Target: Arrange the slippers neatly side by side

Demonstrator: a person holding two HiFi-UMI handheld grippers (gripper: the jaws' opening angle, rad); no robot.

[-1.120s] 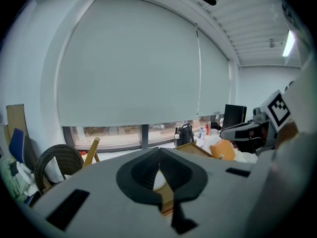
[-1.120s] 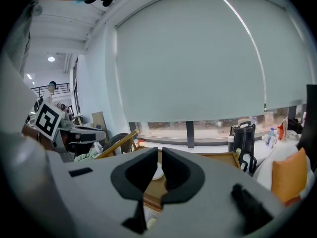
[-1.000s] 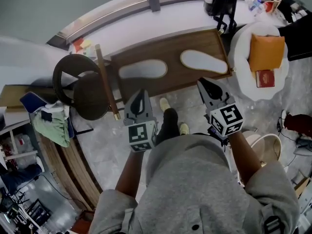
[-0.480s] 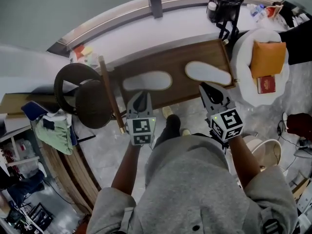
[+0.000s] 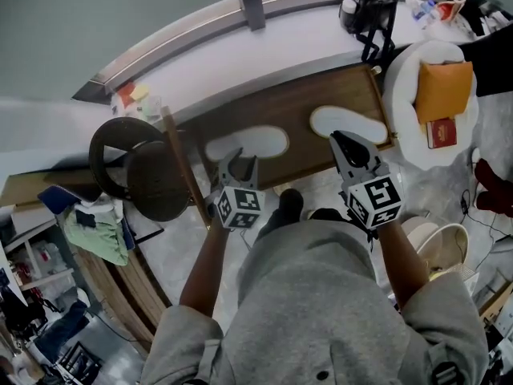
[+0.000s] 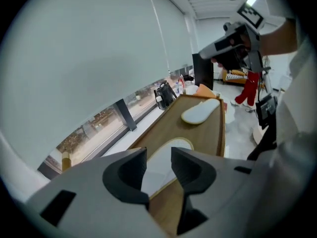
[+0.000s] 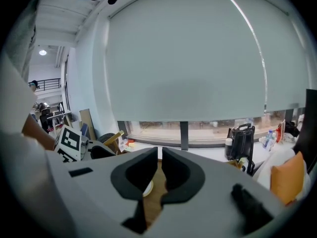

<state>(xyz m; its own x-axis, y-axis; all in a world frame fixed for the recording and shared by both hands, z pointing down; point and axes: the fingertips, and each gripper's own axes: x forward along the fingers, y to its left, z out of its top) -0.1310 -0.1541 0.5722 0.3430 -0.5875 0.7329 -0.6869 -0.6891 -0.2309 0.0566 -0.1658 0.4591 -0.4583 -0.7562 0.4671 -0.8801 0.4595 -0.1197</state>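
Wooden surface under the window ledge carries both slippers, well apart and not yet paired. The left tool tips downward, its jaws just opened and standing apart with nothing gripped. The left slipper lies directly beneath and ahead of them, probably lined up for a grasp. The right tool, jaws all but together and empty, points at the right slipper just past its tip, perhaps to nudge it. Nothing lies between the slippers. A wooden pole and dark stool stand left of the left tool. A white armchair crowds the surface's end right of the right tool, with a black bag beyond.
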